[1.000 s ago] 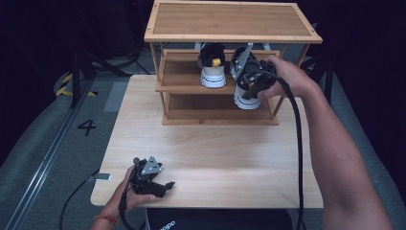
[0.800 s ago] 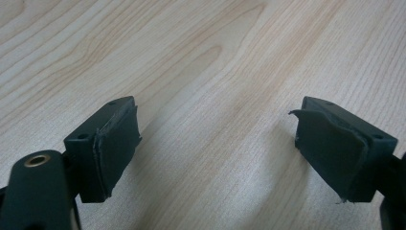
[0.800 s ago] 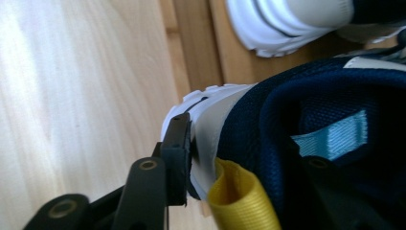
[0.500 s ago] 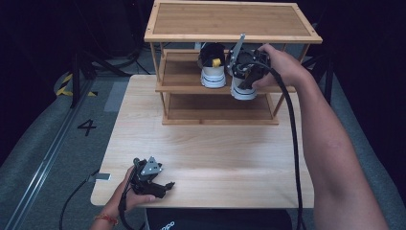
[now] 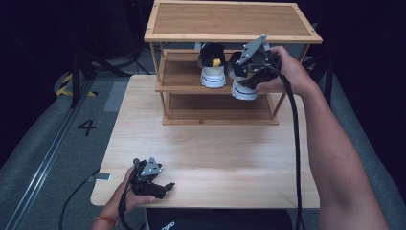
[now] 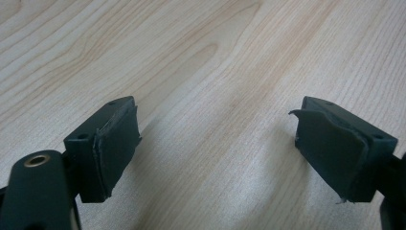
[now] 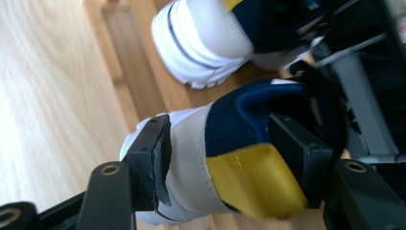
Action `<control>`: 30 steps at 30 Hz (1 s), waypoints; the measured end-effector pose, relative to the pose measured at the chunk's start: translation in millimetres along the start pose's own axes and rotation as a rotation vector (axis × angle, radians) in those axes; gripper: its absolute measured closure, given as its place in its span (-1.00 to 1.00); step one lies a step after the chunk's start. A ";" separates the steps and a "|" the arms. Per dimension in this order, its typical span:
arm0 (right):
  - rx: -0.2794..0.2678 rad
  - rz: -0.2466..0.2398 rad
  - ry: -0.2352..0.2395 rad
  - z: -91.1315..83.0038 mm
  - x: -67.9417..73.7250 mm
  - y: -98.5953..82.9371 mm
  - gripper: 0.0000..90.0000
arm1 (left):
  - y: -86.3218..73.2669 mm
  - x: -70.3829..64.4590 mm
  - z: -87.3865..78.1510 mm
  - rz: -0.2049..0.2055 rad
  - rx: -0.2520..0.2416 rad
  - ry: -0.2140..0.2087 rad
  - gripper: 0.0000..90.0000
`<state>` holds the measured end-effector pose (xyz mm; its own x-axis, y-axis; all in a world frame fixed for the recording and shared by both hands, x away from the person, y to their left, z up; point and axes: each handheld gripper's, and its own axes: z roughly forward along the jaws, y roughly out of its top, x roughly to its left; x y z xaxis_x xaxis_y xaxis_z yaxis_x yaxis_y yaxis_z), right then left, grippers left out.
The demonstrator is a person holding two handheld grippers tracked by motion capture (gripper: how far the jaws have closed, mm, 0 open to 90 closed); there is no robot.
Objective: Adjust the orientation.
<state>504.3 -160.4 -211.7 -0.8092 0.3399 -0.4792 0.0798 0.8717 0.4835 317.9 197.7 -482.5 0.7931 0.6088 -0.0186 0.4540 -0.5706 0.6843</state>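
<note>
Holding one of two sneakers (image 5: 214, 72).

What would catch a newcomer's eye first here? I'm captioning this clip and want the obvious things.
The wooden shoe rack at the table's far end, with two white-and-navy sneakers on its middle shelf. The right gripper grips the right sneaker at its heel; the other sneaker stands beside it. The left gripper rests open on the table near its front edge.

bright table, dark surroundings, close-ups blurred
</note>
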 end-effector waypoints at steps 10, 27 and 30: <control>-0.187 0.125 -0.116 -32.4 16.2 -34.9 -0.02 | 0.2 -0.5 0.1 -0.001 0.001 0.003 -0.66; -0.287 0.408 -0.075 -0.2 30.7 -85.4 -0.33 | 0.7 -0.2 0.6 0.005 -0.001 0.000 -0.66; -0.293 0.439 -0.079 9.5 30.6 -83.3 -0.37 | 0.8 -0.4 0.6 0.003 0.000 0.002 -0.66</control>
<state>478.5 -219.3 -273.6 -0.6890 0.6859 -0.2343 0.2259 0.5104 0.8298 318.2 196.7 -482.4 0.7935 0.6083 -0.0155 0.4519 -0.5721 0.6845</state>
